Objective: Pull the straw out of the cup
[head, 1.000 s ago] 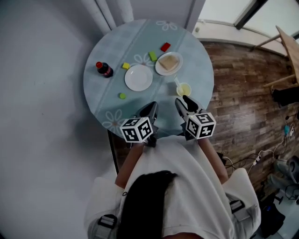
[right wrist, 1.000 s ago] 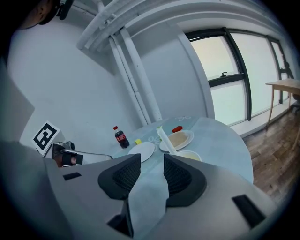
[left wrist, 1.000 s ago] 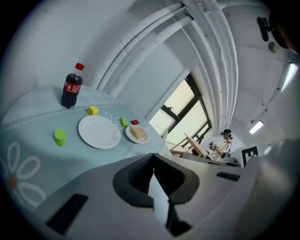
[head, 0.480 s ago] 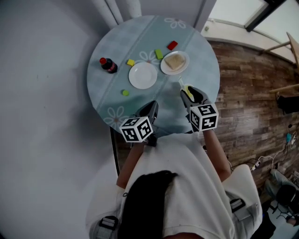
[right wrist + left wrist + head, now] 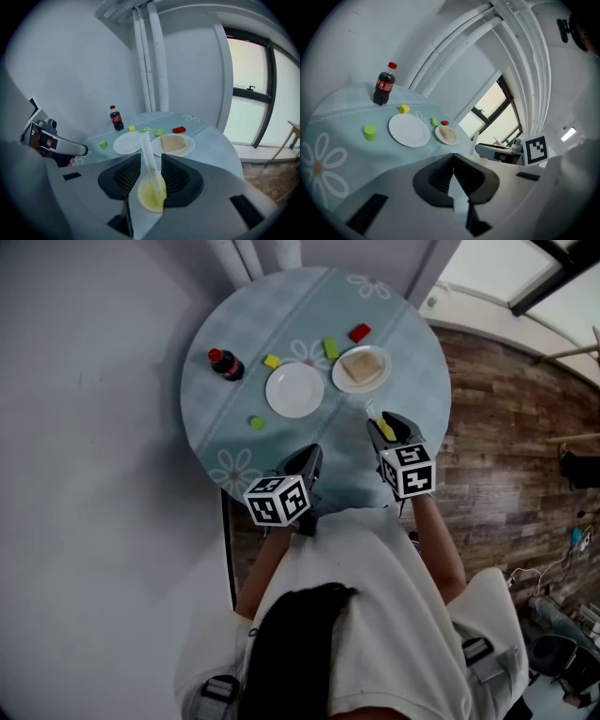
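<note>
Between the jaws of your right gripper (image 5: 151,157) stands the cup (image 5: 149,194), part full of yellow drink. It sits on the near right part of the round table (image 5: 417,381), not far from the edge. The straw (image 5: 146,145) rises out of it and leans away from you, toward the plates. Those jaws stand part open around the cup. The pads lie close along its wall, but I see no squeeze, so I judge the cup not yet gripped. Your left gripper (image 5: 453,157) hangs over the table's near edge with its jaws pressed together and nothing in them.

If you pull the straw while the cup is loose, the cup may lift, tip or skid toward the edge and spill. If you close too hard, a light cup could buckle and slop drink over its rim. The straw is thin, pale and tilted, and closed jaws coming in would only knock it. Your left gripper must therefore open before it reaches across. Pulling along the lean rather than sideways should keep the straw from levering the cup over.

Just beyond the cup sits the plate (image 5: 337,376) with bread (image 5: 362,367), the nearest thing in the straw's line. Further left are an empty white plate (image 5: 294,390), a small green piece (image 5: 256,422) and a cola bottle (image 5: 226,364), all well apart from the cup. Between your left gripper and the straw I see only the right gripper's body and its marker cube (image 5: 407,470).
</note>
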Motion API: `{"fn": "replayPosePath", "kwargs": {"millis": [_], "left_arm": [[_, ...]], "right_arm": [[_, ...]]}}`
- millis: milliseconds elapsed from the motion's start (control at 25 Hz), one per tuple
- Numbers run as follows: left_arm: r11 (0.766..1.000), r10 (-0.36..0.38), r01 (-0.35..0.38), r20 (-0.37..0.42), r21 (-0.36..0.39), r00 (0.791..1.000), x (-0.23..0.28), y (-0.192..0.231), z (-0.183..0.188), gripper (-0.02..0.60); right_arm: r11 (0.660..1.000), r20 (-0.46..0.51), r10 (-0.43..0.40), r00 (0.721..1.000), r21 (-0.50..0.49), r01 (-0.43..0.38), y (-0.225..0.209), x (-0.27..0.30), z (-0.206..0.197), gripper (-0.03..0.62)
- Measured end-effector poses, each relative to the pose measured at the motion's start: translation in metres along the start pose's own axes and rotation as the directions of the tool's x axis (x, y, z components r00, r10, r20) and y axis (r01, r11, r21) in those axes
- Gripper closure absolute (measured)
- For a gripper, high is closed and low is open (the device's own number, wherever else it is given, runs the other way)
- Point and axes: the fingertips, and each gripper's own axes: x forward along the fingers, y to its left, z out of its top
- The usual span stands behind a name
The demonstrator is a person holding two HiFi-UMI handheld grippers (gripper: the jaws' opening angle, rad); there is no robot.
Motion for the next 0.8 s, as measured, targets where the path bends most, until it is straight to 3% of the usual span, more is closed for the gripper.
{"fn": "replayPosePath", "kwargs": {"millis": [560, 800], "left_arm": [[0.998, 0.046, -0.047, -0.004, -0.045, 0.999, -0.004, 0.011, -0.008, 0.572], [0.996, 0.06, -0.06, 0.006, -0.069, 0.998, -0.007, 0.017, -0.008, 0.572]], "right_arm": [[0.998, -0.042, 0.044, 0.998, -0.047, -0.046, 0.0, 0.017, -0.003, 0.463], [0.997, -0.039, 0.044, 0.998, -0.056, -0.046, 0.001, 0.02, -0.003, 0.507]]}}
